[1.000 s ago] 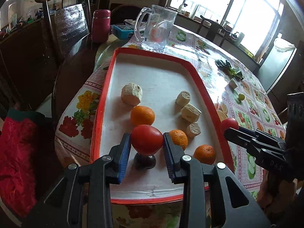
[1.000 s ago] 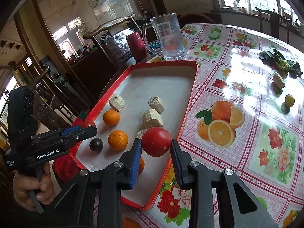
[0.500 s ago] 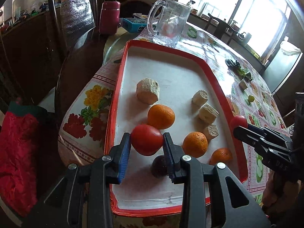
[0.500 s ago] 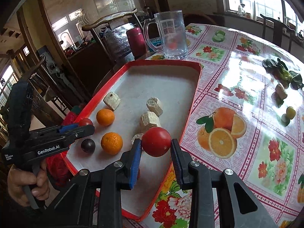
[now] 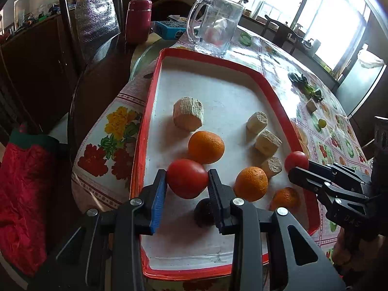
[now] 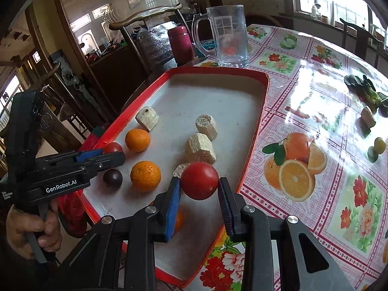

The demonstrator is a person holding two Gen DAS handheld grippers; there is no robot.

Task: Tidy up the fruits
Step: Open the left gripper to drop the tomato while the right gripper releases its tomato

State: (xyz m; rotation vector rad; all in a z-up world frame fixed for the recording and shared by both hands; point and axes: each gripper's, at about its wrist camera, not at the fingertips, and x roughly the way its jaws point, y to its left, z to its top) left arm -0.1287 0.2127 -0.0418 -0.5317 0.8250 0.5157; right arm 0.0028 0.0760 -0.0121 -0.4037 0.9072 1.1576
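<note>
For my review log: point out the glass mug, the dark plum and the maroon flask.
glass mug (image 6: 230,36), right wrist view, front wall.
dark plum (image 6: 112,178), right wrist view, top.
maroon flask (image 5: 138,21), left wrist view, body.

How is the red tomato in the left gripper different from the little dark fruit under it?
The tomato is bright red; the dark fruit is nearly black. The tomato is bigger. It is held up by the left gripper; the dark fruit lies on the tray. Both are round.
</note>
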